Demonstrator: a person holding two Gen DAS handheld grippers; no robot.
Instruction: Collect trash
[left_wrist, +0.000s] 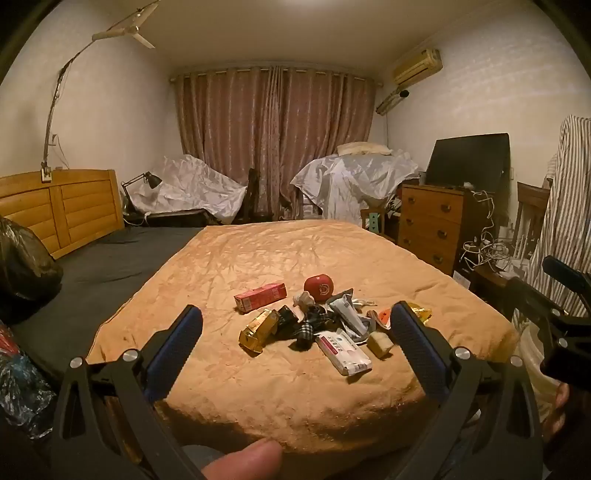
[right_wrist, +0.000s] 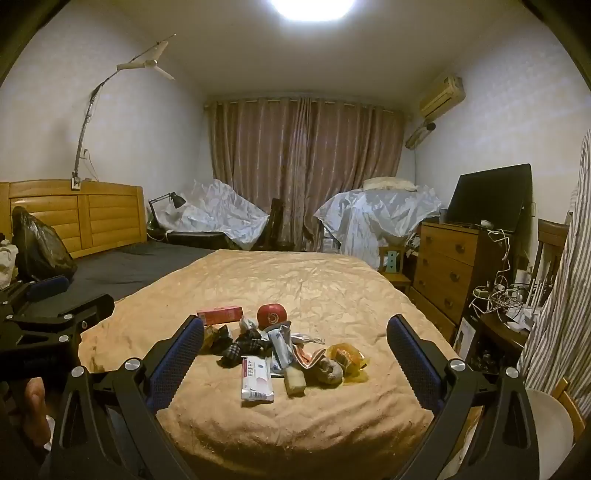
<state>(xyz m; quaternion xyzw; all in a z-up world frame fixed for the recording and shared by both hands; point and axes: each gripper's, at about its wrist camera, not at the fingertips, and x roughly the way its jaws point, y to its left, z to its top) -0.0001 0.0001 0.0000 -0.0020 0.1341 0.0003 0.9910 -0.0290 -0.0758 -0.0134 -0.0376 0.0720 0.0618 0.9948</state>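
A pile of trash lies on the tan bedspread (left_wrist: 258, 258) near its front edge: a red carton (left_wrist: 260, 296), a red apple (left_wrist: 318, 287), a gold wrapper (left_wrist: 258, 329), a checked black cloth (left_wrist: 308, 326), a white packet (left_wrist: 342, 350) and a pale block (left_wrist: 379, 343). The pile also shows in the right wrist view, with the white packet (right_wrist: 257, 380) nearest. My left gripper (left_wrist: 295, 347) is open and empty, short of the pile. My right gripper (right_wrist: 295, 358) is open and empty, also short of it. The right gripper shows at the right edge of the left view (left_wrist: 565, 295).
A black bag (right_wrist: 40, 247) sits on the grey mattress (right_wrist: 122, 269) at left by the wooden headboard (right_wrist: 92, 214). A wooden dresser (right_wrist: 450, 266) with a dark screen (right_wrist: 487, 195) stands right of the bed. Cables (right_wrist: 498, 295) and a white round seat (right_wrist: 546, 424) are at right.
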